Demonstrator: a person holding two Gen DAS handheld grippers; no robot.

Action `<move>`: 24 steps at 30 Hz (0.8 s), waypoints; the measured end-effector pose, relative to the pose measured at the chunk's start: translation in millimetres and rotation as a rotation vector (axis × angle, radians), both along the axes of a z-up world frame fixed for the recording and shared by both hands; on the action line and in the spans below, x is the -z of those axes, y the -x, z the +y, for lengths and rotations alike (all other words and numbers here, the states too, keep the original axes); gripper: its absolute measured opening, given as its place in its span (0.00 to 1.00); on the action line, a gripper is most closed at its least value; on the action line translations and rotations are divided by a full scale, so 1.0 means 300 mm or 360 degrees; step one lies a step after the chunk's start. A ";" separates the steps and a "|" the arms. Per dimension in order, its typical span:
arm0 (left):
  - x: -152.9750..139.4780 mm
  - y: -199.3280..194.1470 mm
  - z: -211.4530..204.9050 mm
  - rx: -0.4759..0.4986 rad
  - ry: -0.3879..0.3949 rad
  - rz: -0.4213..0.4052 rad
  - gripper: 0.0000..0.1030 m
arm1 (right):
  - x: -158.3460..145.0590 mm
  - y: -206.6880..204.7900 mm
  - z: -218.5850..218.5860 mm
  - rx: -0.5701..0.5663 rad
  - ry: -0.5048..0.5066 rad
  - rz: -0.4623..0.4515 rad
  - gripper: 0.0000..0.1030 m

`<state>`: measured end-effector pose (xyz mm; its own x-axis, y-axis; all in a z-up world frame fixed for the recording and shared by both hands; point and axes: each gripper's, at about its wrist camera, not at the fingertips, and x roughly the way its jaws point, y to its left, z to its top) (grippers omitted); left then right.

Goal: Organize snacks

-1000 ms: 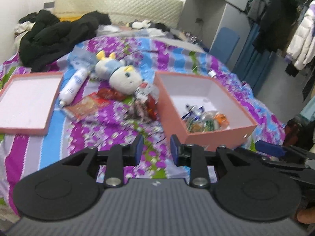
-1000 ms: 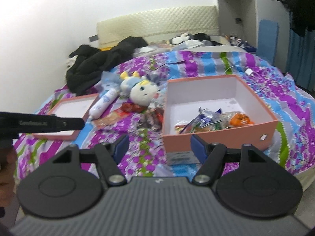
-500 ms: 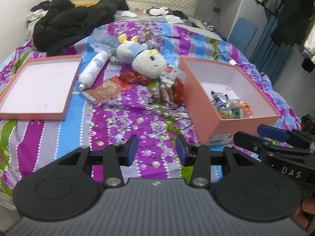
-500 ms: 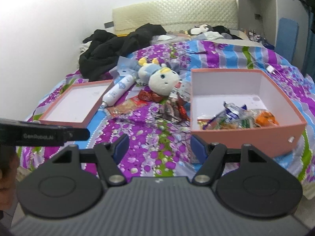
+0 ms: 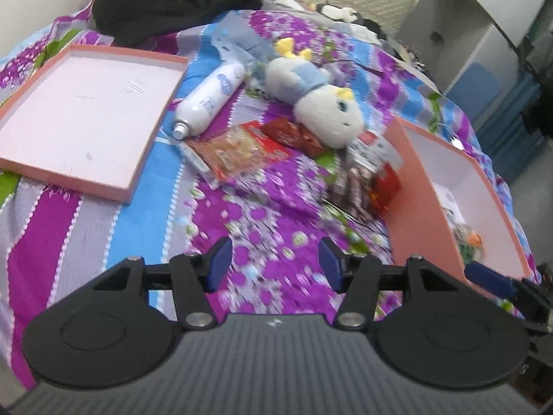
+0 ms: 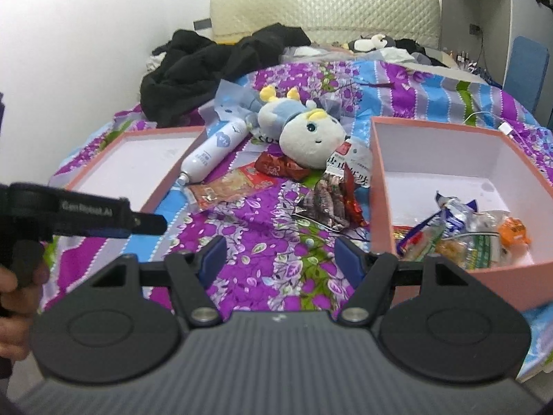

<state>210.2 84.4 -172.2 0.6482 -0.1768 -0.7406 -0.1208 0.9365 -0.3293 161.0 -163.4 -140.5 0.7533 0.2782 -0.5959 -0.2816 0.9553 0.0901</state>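
Observation:
A pink box (image 6: 378, 207) stands on the bed at the right with several wrapped snacks (image 6: 459, 228) inside. Left of it loose snacks lie on the quilt: a flat orange packet (image 5: 235, 152) (image 6: 235, 185), a red wrapper (image 5: 290, 135) (image 6: 280, 167) and a dark sausage pack (image 5: 352, 186) (image 6: 328, 200). My left gripper (image 5: 274, 266) hovers over the quilt short of them, its jaws opening with nothing between them. My right gripper (image 6: 280, 257) stands open and empty near the box's front left corner.
The box's pink lid (image 5: 86, 117) lies upside down at the left. A white spray bottle (image 5: 211, 100) and a plush toy (image 5: 321, 103) lie just behind the snacks. Black clothes (image 6: 214, 65) are heaped at the headboard end. A charging cable (image 6: 504, 128) trails behind the box.
Both grippers have moved forward and down toward the loose snacks. The left jaws have spread wider. The right jaws look unchanged.

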 end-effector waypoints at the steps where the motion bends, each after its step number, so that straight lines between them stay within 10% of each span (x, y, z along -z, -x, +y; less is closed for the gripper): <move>1: 0.019 -0.029 0.019 -0.0015 0.0008 0.0013 0.59 | 0.015 -0.030 0.013 0.0003 0.0014 0.0008 0.68; 24: 0.369 -0.505 0.206 -0.0193 0.0087 0.0083 0.54 | 0.329 -0.577 0.181 0.0270 0.0183 0.0083 0.68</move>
<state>361.8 146.1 -282.9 0.6280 -0.1407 -0.7654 -0.2505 0.8946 -0.3700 334.2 -109.1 -239.1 0.7508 0.0779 -0.6559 -0.1139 0.9934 -0.0123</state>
